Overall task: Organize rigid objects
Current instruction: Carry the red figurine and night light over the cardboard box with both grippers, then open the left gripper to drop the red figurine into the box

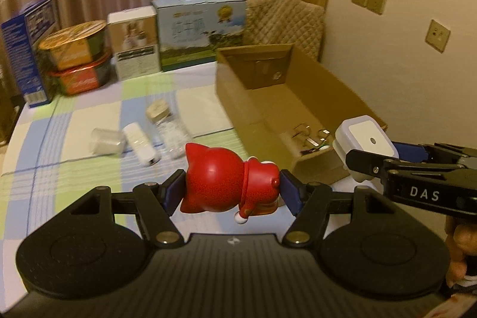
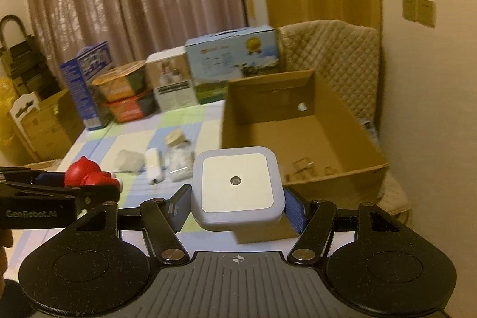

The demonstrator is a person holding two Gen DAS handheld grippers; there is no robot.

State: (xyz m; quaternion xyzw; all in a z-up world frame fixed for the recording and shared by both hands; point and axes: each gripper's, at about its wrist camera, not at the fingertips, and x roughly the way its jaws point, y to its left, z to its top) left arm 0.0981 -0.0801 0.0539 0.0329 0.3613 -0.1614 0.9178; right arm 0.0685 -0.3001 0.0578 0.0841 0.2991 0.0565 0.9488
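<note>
- The left gripper (image 1: 231, 189) was clenched on a red cat figurine (image 1: 226, 184), which lay on its side between the blue pads and hung clear of the table (image 1: 38, 157).
- The right gripper (image 2: 237, 206) was grasping a white square night light (image 2: 237, 188), its flat face with the small round sensor turned upward, also held above the table.
- From the left wrist view, the right gripper with its night light sat just to the right of the figurine, in front of the near corner of the cardboard box (image 1: 301, 97).
- The cardboard box stood open on the right side of the table; a few small metal pieces (image 1: 310, 136) lay on its floor near the front wall, too blurred to name.
- On the checked tablecloth, left of the box, lay a clear plastic cup (image 1: 107, 140) on its side, a white cylinder (image 1: 141, 143) beside it, and a cork-stoppered glass jar (image 1: 168, 127) with white contents.
- Along the far edge stood a blue carton (image 1: 26, 55), two stacked bowl-shaped containers (image 1: 77, 58), a white box (image 1: 134, 43) and a light blue carry box (image 1: 202, 32).
- A quilted chair back (image 1: 286, 20) showed behind the cardboard box, with curtains beyond.
</note>
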